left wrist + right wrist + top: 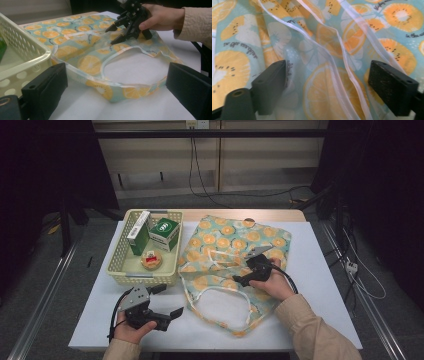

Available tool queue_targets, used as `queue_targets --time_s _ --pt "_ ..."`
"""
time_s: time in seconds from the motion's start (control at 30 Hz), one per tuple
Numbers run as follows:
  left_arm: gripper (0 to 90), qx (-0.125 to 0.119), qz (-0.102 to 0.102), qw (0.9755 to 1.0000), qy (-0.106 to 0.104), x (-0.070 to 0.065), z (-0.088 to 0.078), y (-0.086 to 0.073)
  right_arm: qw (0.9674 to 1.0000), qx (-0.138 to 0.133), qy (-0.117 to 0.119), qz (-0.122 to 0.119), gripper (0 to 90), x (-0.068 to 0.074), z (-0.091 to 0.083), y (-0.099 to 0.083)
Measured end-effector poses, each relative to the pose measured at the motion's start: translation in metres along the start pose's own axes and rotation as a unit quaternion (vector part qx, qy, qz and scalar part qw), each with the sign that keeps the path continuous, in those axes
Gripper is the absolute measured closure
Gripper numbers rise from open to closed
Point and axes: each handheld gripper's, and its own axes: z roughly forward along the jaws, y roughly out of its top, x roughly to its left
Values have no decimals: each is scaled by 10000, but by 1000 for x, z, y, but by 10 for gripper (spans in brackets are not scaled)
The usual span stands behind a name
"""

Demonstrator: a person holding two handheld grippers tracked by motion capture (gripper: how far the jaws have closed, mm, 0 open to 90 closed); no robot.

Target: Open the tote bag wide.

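Observation:
A teal cloth bag (pixel 235 245) printed with orange slices lies flat across the middle and right of the white table. Its white handle loop (pixel 220 292) curls toward the front edge. My right gripper (pixel 239 281) hovers low over the bag's middle, pointing down and left, with its jaws open. In the right gripper view, white straps (pixel 342 65) run over the fabric between the spread jaws of my right gripper (pixel 327 87), and the pads press on nothing. My left gripper (pixel 170 301) rests at the front left of the table, open and empty, facing the bag (pixel 95 60).
A cream plastic basket (pixel 120 270) stands at the back left, just left of the bag. It holds a green box (pixel 164 232), a white and green carton (pixel 138 231) and a small round item (pixel 151 261). Cables hang over the table's far and right edges.

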Motion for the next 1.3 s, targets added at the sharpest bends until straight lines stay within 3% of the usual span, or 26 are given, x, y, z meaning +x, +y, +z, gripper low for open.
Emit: queue_targets --time_s 0.03,0.17,0.23,0.33,0.43,0.5,0.67,0.83,1.07,1.13,1.23,1.3 --pt "37 -1 1 10000 0 0 0 0 10000 -15 -34 13 240 -1 0 0" --pt "37 -9 2 10000 2 0 0 1 9993 -225 -172 238 656 -11 -3 -1" --pt "37 -1 -2 10000 5 0 0 1 9989 -266 -189 350 786 -18 -4 -2" --pt "37 -2 -16 10000 8 0 0 1 9985 -238 -183 463 884 -23 -4 -1" --pt "37 -19 -4 10000 14 1 -1 2 9989 -95 -185 412 900 -25 -4 4" --pt "37 -31 -8 10000 22 1 -2 2 9984 -87 -132 549 900 -26 -6 8" --pt "37 -45 -17 10000 38 3 -2 3 9947 -486 -76 908 900 -36 -27 31" --pt "37 -72 -68 9999 61 4 -3 7 9938 -667 -209 866 900 -43 -45 55" --pt "37 -147 -25 9998 136 12 -8 18 9918 -883 -189 905 900 -43 -54 73" --pt "37 -163 10 9997 161 14 -10 20 9927 -820 -258 852 900 -42 -54 74" --pt "37 -154 -20 9997 165 16 -10 20 9926 -748 -100 948 880 -42 -50 72" --pt "37 -149 -56 9998 156 16 -9 20 9943 -636 -205 832 878 -40 -48 69"
